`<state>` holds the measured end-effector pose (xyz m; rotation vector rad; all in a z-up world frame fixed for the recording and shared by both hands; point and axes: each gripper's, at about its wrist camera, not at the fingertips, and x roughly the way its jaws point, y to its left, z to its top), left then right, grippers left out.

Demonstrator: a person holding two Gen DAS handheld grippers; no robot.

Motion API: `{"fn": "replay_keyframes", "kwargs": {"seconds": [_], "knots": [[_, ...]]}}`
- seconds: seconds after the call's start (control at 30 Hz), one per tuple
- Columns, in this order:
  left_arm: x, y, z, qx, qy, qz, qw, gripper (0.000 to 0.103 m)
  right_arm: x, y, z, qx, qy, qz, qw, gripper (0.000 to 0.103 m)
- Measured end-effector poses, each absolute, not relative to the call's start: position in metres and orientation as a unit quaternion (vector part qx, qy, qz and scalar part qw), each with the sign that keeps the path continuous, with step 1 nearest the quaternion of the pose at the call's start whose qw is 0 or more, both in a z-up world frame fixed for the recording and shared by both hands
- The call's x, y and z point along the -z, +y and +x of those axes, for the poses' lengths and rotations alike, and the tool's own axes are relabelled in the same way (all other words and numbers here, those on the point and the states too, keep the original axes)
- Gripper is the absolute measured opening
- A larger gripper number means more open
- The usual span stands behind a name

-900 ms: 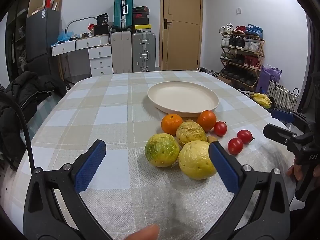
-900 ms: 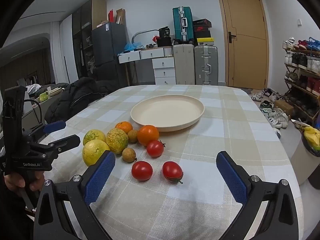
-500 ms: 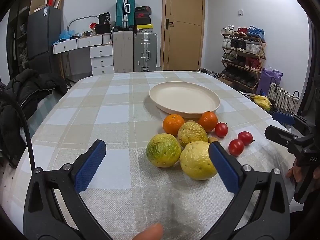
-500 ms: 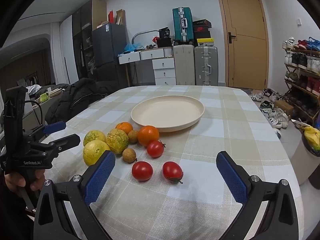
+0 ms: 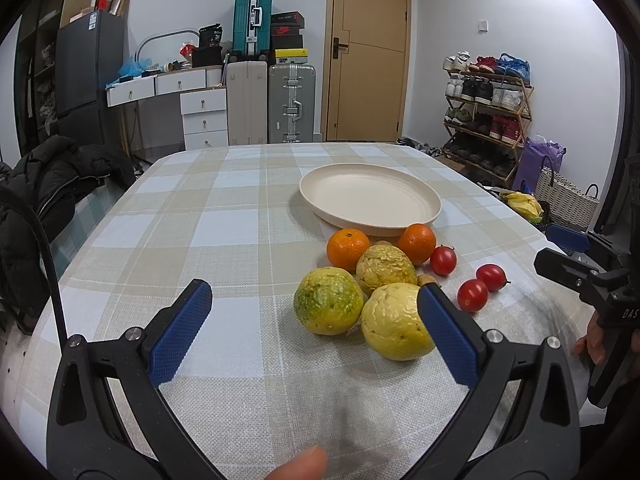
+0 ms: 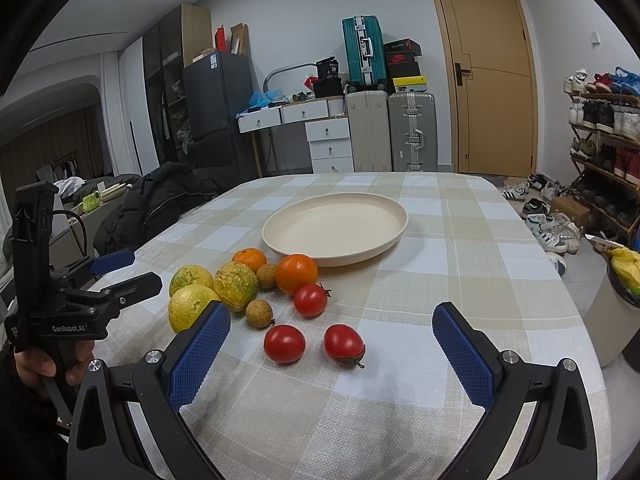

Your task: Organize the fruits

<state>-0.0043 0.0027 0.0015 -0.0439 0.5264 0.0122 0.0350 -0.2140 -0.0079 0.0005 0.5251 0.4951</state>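
Note:
A cluster of fruit lies on the checked tablecloth in front of an empty cream plate (image 5: 370, 200) (image 6: 336, 228). It holds three yellow-green passion fruits (image 5: 329, 300) (image 6: 235, 285), two oranges (image 5: 347, 249) (image 6: 297, 273), three red tomatoes (image 5: 473, 294) (image 6: 285, 343) and two small brown longans (image 6: 259, 313). My left gripper (image 5: 314, 332) is open and empty, just short of the yellow fruits. My right gripper (image 6: 331, 354) is open and empty, with two tomatoes between its fingers' line of sight. Each gripper shows at the edge of the other's view.
The table's right edge (image 6: 576, 312) drops off near a bin with a yellow bag (image 6: 624, 264). A black jacket on a chair (image 5: 52, 184) sits at the table's left. Suitcases (image 5: 288, 104), drawers and a shoe rack (image 5: 486, 112) stand beyond.
My left gripper has drifted slightly left and a little nearer the fruits. My right gripper has barely moved. No fruit has moved.

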Motion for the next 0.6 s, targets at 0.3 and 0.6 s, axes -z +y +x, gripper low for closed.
{"fn": "replay_keyframes", "kwargs": {"seconds": [0.3,0.6], "knots": [[-0.0027,0.0018,-0.0059,-0.009,0.259,-0.023,0.966,0.102,0.0088,-0.2143,0.0375,-0.244,0.261,0.002,0.934,0.103],[-0.0032,0.0018,-0.0041,-0.007,0.258,-0.024,0.966,0.102,0.0112,-0.2143,0.0381,-0.245,0.264,0.004,0.933,0.103]]}}
